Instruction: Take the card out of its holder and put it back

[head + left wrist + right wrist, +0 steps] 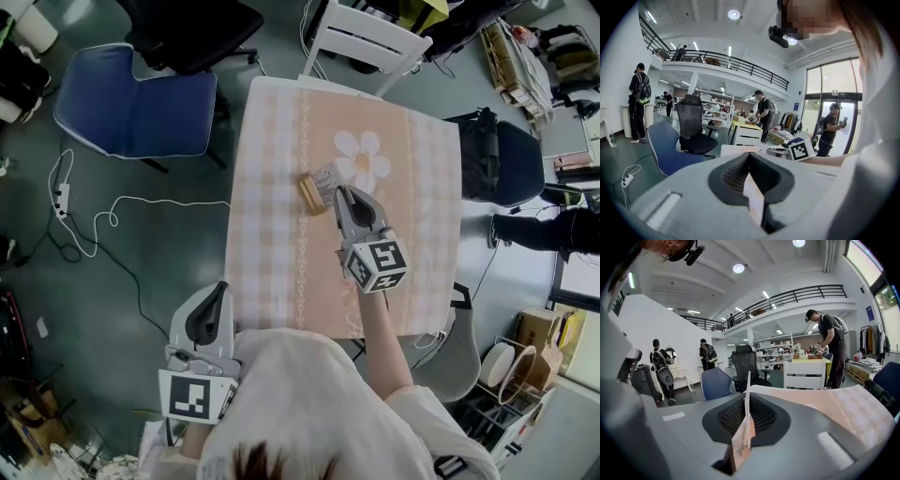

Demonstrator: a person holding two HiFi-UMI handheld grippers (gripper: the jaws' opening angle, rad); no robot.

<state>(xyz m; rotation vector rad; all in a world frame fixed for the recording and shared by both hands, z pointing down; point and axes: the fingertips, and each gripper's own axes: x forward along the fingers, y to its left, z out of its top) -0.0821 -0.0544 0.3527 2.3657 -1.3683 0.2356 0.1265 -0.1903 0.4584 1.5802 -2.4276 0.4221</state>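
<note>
Right gripper (746, 398): fingers pressed together on the card (748, 380). In the right gripper view the card stands edge-on, a thin white sheet rising straight up out of the seam between the two dark pads.

Head view: the same card (326, 176) sits just above centre frame, tilted, with the right fingers closing on it from below. Its lower left edge meets the wooden holder (310, 194), a small tan block lying on the desk (272, 187). Cannot tell whether the card is seated in the holder's slot or lifted clear of it.

Desk covered with a peach checked cloth; a white flower print (362, 159) lies just right of the card. The right gripper's marker cube (377, 265) shows below the fingers, with a bare forearm running down toward the lower edge.

Left gripper (218, 292): lower left of the head view, off the desk's left edge and well apart from card and holder. Its own view shows the fingers together with nothing between them.

Surroundings: blue chair (136, 103) at upper left, white chair (366, 37) at the desk's far edge, a white cable (94, 225) looping over the grey floor at left.
</note>
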